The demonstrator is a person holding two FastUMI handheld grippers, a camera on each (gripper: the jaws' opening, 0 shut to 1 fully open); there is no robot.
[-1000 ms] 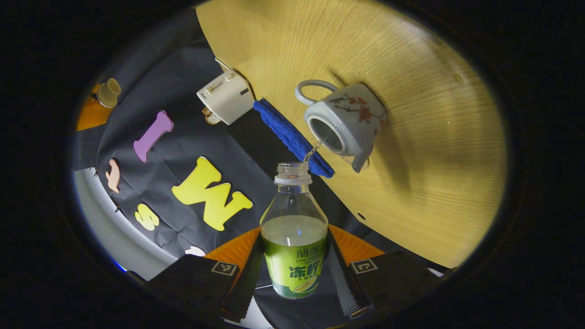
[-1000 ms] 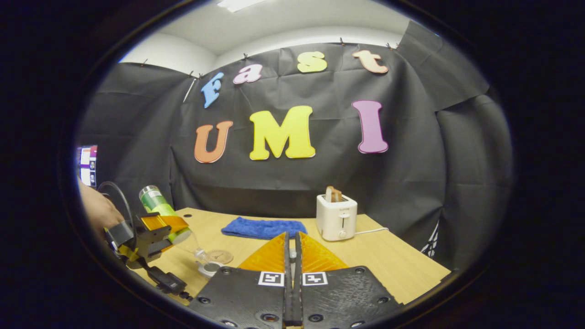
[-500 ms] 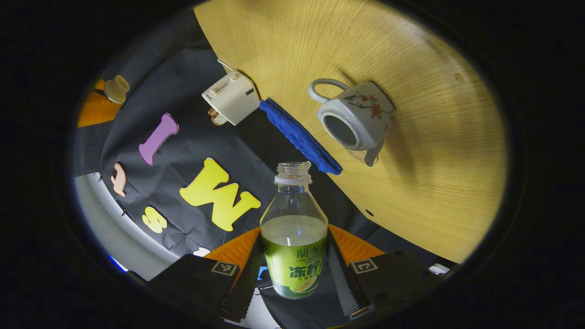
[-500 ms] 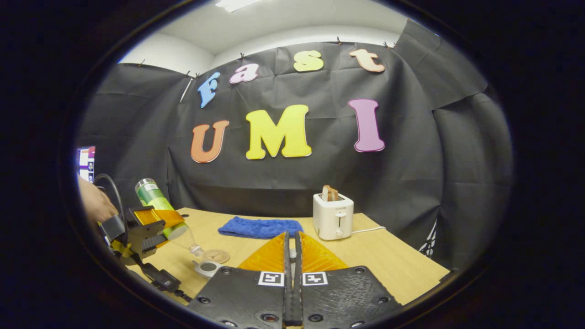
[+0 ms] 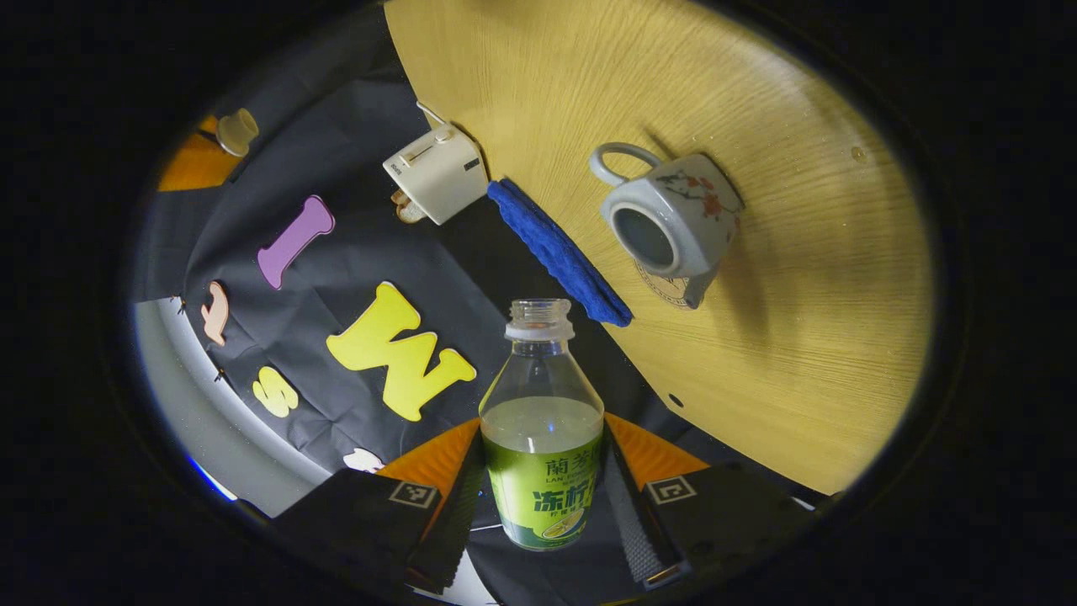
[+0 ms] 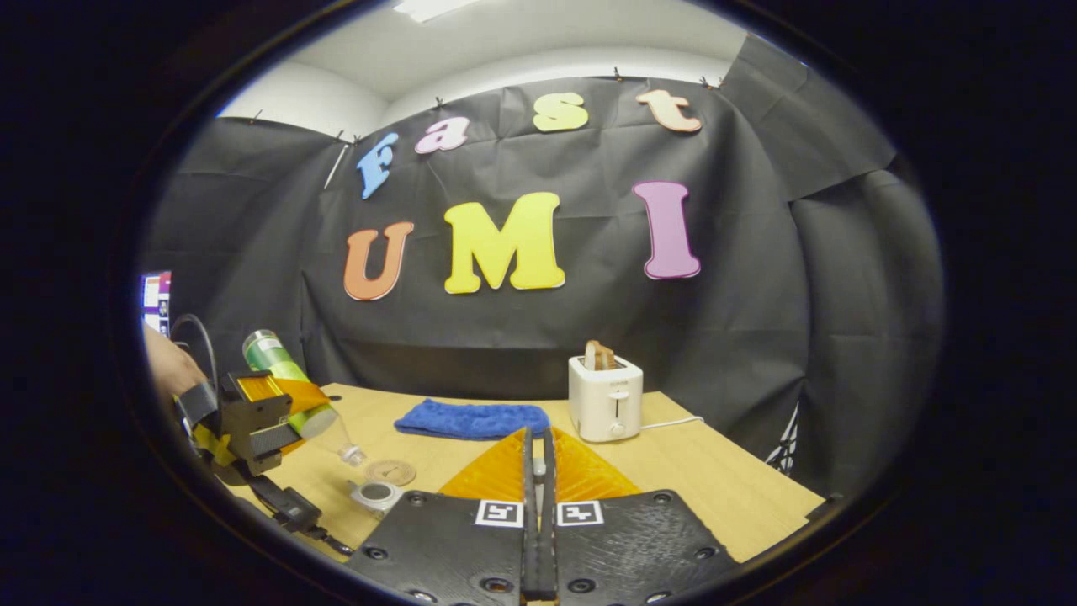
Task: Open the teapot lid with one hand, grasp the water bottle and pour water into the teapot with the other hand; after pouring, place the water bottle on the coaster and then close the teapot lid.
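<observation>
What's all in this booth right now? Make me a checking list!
Surface: wooden table, bare in front.
Job's things: teapot upright, open; coaster close by it; bottle tilted, uncapped, part full; lid off, held up.
Clutter: blue cloth; toaster with toast in it.
Grippers: left tool shut on bottle; right tool shut on lid.
Cables: toaster cord; black cable looping by the left tool.
Surroundings: black cloth wall; a hand holding the left tool.
</observation>
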